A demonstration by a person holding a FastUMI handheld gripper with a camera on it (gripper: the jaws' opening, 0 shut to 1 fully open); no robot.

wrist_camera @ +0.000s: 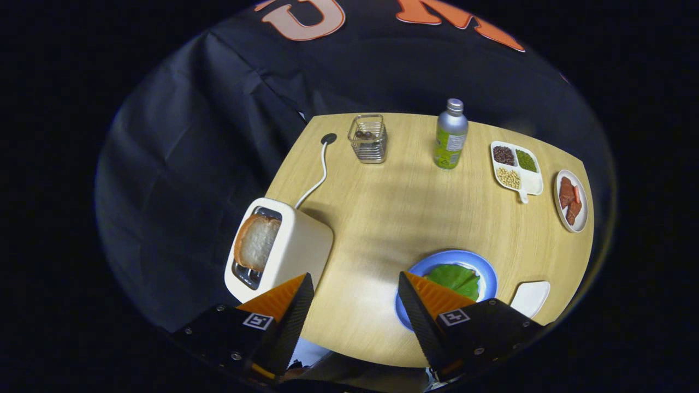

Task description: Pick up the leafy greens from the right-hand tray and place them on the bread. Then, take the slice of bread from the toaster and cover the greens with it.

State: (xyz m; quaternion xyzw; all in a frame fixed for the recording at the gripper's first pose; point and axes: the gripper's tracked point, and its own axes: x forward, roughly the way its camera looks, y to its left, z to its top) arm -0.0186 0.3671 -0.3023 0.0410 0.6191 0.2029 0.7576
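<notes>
The gripper [355, 284] hangs above the round pale-wood table [382, 218], its fingers spread wide and holding nothing.

A slice of crusty white bread [255, 241] stands in the slot of the cream-white toaster [295, 251], just ahead of the left finger, and the toaster's white cord [319, 180] runs off to the table's far side. A flat green leaf [454, 278] lies on the round blue plate [489, 278], partly hidden by the right finger. Just beside the plate, to its right, sits a small white tray [531, 297]. Well beyond the fingers stand a wire basket [368, 139] and a silver bottle with a green label [450, 136]; further right are a white divided dish of beans and seeds [517, 169] and an oval white plate of reddish-brown pieces [571, 201].
</notes>
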